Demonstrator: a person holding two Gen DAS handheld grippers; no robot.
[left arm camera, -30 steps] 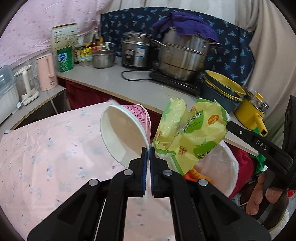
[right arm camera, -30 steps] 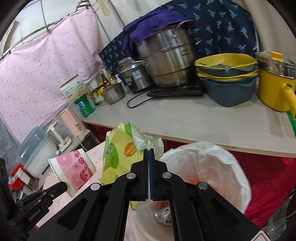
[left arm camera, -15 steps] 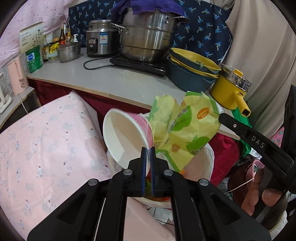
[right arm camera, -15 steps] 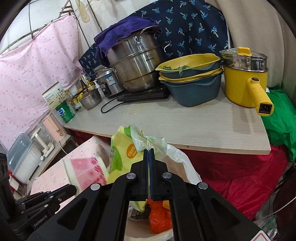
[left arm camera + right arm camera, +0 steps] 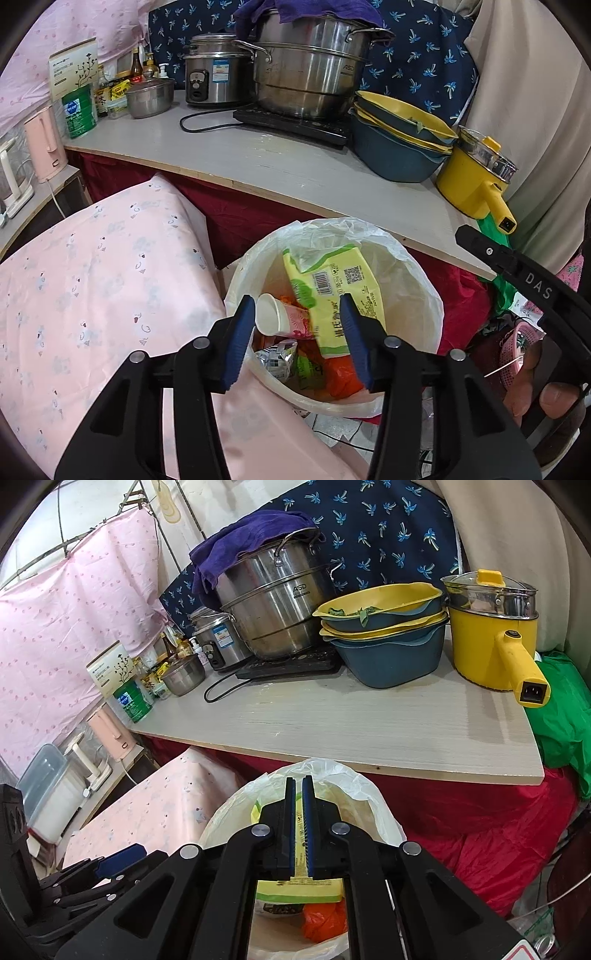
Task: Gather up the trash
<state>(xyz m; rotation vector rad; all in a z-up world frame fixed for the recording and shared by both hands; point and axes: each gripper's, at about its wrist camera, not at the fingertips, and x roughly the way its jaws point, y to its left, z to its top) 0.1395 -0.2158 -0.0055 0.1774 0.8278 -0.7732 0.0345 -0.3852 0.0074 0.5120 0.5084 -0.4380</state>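
A white bin lined with a clear plastic bag (image 5: pixel 417 269) stands below the counter. Inside lie a pink flowered paper cup (image 5: pixel 284 319) on its side and a yellow-green snack wrapper (image 5: pixel 332 291), over orange and foil scraps. My left gripper (image 5: pixel 297 334) is open and empty just above the bin's near rim. My right gripper (image 5: pixel 299 827) hangs over the bin (image 5: pixel 369 805) with its jaws slightly apart and nothing between them. The wrapper (image 5: pixel 295 888) shows below it.
A pink tablecloth (image 5: pixel 92 295) covers the table left of the bin. The counter (image 5: pixel 258 155) behind holds a steel steamer pot (image 5: pixel 310 74), rice cooker (image 5: pixel 216 70), stacked blue and yellow bowls (image 5: pixel 399 144) and a yellow electric pot (image 5: pixel 476 177). Red cloth (image 5: pixel 480 827) hangs under the counter.
Both grippers have opened over the bin. The cup has dropped from the left gripper and the wrapper from the right; both now lie in the bin.
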